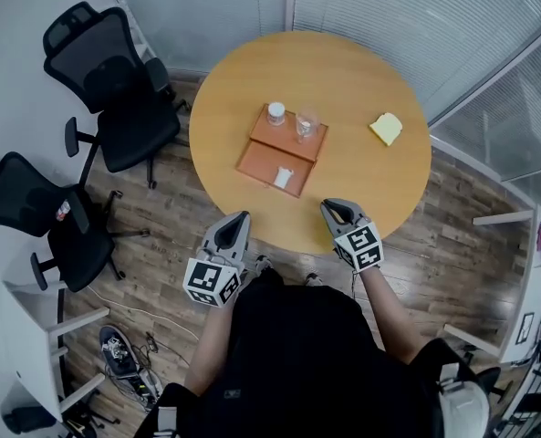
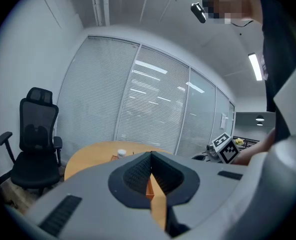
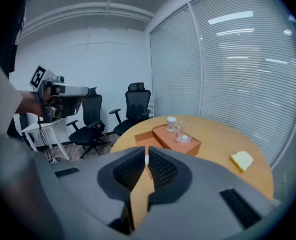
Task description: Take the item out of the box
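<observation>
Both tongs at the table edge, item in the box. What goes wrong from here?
1. Left tongs and right tongs are both shut; reaching in like that could shove the small white item around the box.
2. The glass and white jar stand just behind on the raised orange half; an overshoot could tip them.
</observation>
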The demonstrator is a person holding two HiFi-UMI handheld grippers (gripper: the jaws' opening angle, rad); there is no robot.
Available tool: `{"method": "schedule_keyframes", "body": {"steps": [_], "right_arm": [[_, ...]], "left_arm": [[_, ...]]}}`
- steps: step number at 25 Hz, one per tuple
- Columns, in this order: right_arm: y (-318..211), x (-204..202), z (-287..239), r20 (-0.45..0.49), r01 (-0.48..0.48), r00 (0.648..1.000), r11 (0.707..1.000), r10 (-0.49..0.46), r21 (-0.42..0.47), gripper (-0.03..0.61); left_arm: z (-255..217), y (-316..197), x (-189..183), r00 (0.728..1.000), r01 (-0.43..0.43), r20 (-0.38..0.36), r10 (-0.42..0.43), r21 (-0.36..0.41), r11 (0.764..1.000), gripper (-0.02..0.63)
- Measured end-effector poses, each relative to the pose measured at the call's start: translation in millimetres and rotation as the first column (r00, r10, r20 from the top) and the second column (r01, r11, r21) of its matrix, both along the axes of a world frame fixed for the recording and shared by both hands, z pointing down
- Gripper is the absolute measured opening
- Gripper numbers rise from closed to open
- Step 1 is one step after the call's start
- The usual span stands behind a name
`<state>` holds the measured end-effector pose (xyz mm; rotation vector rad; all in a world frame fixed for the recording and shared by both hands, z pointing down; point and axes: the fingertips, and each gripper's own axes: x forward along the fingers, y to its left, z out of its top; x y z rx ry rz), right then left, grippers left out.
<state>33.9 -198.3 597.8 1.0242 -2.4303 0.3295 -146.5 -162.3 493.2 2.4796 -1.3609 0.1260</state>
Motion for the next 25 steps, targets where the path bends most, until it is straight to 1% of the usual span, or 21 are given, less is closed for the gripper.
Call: {"method": "schedule_keyframes", "body": {"steps": [4, 7, 11, 13, 15, 16, 18, 20, 21, 22, 23, 25], "right_arm": [[-8.0, -16.2, 6.1, -0.03, -0.013, 0.999, 1.0, 0.013, 0.0, 0.014], [-10.3, -30.6, 9.2, -0.061, 0.012, 0.998, 1.0, -0.011, 0.008, 0.014], [-15.5, -49.8, 12.3, -0.134, 0.106, 0.986, 0.994, -0.101, 0.027, 0.015], [-19.4, -53.6, 15.7, -0.2, 0.169, 0.967, 0.985, -0.16, 0.029, 0.015], [-26.8, -54.6, 19.6, -0.275, 0.24, 0.935, 0.971, -0.225, 0.023, 0.014], [-32.2, -56.0, 22.2, -0.307, 0.284, 0.914, 0.958, -0.264, 0.023, 0.014], [-43.4, -59.0, 29.4, -0.373, 0.385, 0.859, 0.922, -0.35, 0.023, 0.015], [-53.0, -61.4, 38.6, -0.44, 0.488, 0.788, 0.873, -0.432, 0.017, 0.015], [-57.7, -62.6, 43.7, -0.474, 0.537, 0.746, 0.843, -0.468, 0.014, 0.015], [-62.3, -63.8, 49.3, -0.512, 0.587, 0.698, 0.809, -0.5, 0.01, 0.015], [-66.4, -64.9, 55.5, -0.552, 0.638, 0.644, 0.77, -0.53, 0.004, 0.015], [-71.9, -66.2, 68.5, -0.626, 0.736, 0.516, 0.676, -0.584, -0.024, 0.015]], "left_arm": [[2.4, -11.0, -16.9, 0.999, -0.033, -0.003, 0.033, -0.002, 0.999, 0.006], [6.0, -15.8, -27.1, 0.998, -0.065, -0.005, 0.065, -0.009, 0.998, 0.006], [9.8, -25.3, -36.3, 0.996, -0.094, -0.001, 0.094, -0.007, 0.996, 0.006], [8.2, -28.1, -39.2, 0.996, -0.09, -0.004, 0.09, 0.0, 0.996, 0.006], [6.2, -30.6, -41.2, 0.997, -0.077, -0.006, 0.077, 0.006, 0.997, 0.006], [5.8, -32.5, -42.0, 0.998, -0.067, -0.007, 0.068, 0.007, 0.998, 0.006], [5.1, -35.5, -42.1, 0.999, -0.044, -0.01, 0.044, 0.008, 0.999, 0.006], [4.0, -37.4, -40.8, 1.0, -0.018, -0.008, 0.018, 0.01, 1.0, 0.006], [3.6, -38.7, -40.4, 1.0, -0.002, -0.008, 0.002, 0.011, 1.0, 0.006], [3.4, -40.1, -40.3, 1.0, 0.018, -0.01, -0.018, 0.01, 1.0, 0.006], [3.1, -41.3, -40.0, 0.999, 0.039, -0.013, -0.039, 0.009, 0.999, 0.006], [2.0, -41.7, -37.0, 0.996, 0.082, -0.02, -0.082, 0.005, 0.997, 0.006]]}}
